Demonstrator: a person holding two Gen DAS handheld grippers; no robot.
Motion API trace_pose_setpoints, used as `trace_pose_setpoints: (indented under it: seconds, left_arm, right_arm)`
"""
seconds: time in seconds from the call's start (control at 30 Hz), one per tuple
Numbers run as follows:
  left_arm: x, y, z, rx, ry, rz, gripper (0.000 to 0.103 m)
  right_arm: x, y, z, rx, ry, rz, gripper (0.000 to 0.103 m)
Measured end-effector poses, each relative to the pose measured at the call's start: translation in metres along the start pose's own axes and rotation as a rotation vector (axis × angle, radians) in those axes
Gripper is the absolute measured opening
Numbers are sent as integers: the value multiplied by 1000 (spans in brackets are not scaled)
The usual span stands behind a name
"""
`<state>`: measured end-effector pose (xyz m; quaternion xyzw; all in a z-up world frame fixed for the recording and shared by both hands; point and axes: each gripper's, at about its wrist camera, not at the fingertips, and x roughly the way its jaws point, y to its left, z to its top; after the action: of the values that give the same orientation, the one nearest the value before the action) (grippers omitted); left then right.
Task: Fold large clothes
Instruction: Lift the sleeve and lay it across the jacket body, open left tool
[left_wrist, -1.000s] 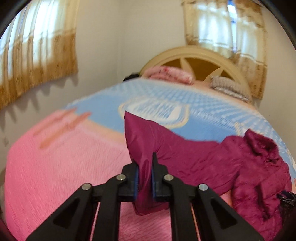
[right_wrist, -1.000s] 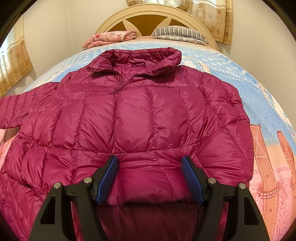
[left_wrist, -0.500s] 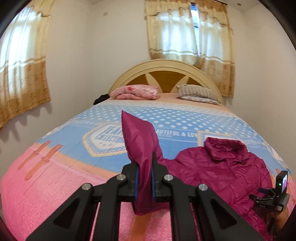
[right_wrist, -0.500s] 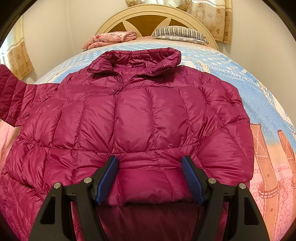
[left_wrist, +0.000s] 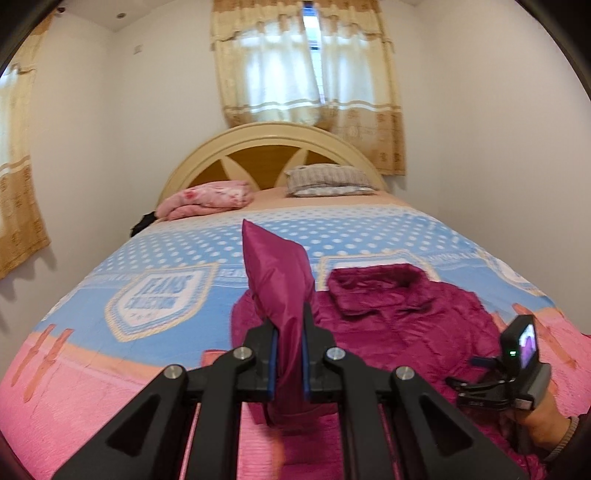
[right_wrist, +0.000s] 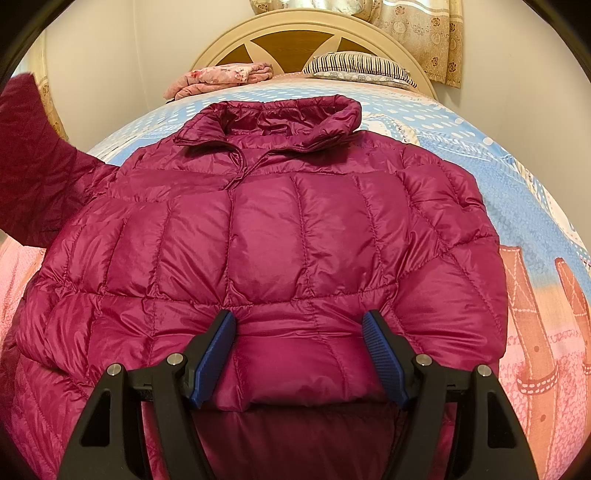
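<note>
The wide bed (left_wrist: 92, 369), covered with a blanket that is pink at the foot and light blue with white dots toward the head, fills both views. At its head stands an arched cream and brown wooden headboard (left_wrist: 273, 147), with a cream and gold patterned curtain (left_wrist: 306, 74) over the window above it.

On the bed's foot half lies the magenta quilted puffer jacket (right_wrist: 277, 240), front up, its collar toward the headboard and its hem toward the foot. Its body lies flat on the blanket, with the right side folded in over the front. Its magenta sleeve (left_wrist: 277, 280) is lifted off the bed, standing up on the jacket's left side and leaning over the body.

Against the headboard rest a folded pink floral blanket (left_wrist: 207, 197) on the left and a grey striped pillow (left_wrist: 328, 181) on the right.

The left hand-held gripper (left_wrist: 288, 363) is clamped on the sleeve, the blue pads pressing the fabric from both sides, above the foot half of the bed.

The right hand-held gripper (right_wrist: 299, 354) stands with its blue-padded jaws wide apart, straddling a puffed panel near the jacket's hem; the fingers rest against the fabric without pinching it. In the left wrist view a person's hand (left_wrist: 539, 421) holds this tool at the jacket's right edge.
</note>
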<state>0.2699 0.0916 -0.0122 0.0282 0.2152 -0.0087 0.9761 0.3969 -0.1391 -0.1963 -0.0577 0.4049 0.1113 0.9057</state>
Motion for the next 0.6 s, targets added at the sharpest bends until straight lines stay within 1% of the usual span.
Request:
trace_pose_setpoints:
  seconds: [0.2, 0.3, 0.47, 0.6]
  left_arm:
    - [0, -37, 11, 38, -8, -88, 10]
    - [6, -56, 10, 65, 7, -120, 10]
    - [30, -91, -11, 121, 67, -144, 10]
    - [57, -110, -34, 120, 129, -163, 10]
  right_arm:
    - [0, 0, 0, 2, -1, 3, 72]
    - [0, 0, 1, 5, -2, 7, 72]
    - [0, -1, 1, 10, -4, 13, 72]
    - [0, -1, 1, 13, -6, 18, 72]
